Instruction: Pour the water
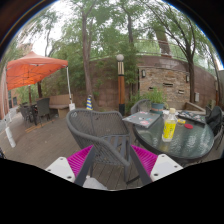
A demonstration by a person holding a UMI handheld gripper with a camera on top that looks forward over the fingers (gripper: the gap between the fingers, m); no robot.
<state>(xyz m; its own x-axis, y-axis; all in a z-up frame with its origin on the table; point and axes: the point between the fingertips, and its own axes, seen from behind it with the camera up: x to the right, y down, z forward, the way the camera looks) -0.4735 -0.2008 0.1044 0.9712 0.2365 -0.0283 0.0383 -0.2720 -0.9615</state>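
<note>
Gripper (113, 163) seen at six o'clock, its two fingers spread wide with nothing held; each finger is a pale, blocky piece faced on the inside with a flat magenta pad (80, 160). Between and just beyond the fingers a dark wicker chair (100, 135) is seen, its rounded back woven in an open lattice, its arms curved.

Bottle (169, 126), at about four o'clock beyond the right finger, is stood upright on the tabletop; a slim cylindrical shape is shown, yellow in the lower body, paler toward the cap. Whether it is plastic or glass cannot be told.

Tabletop (185, 143), round, glossy and glass-like, reflecting sky and foliage, is carried on a dark frame. Flat sheet or tray (142, 119), pale and rectangular, is laid on it just to the nine o'clock side of the bottle. Other small items at the far rim, at about three o'clock, are too small to be named.

Canopy (32, 69), orange fabric, peaked and taut, is set at nine o'clock well apart from the tabletop, with dark furniture beneath it. Lamp post (121, 83), slender and upright with a pale lantern head, is placed near twelve o'clock beyond the chair. Wall (170, 78), brown and rough-textured, is run behind the tabletop. Trees (95, 30), leafy and green, are spread overhead. Ground (40, 145), pale paving, matte and flat.
</note>
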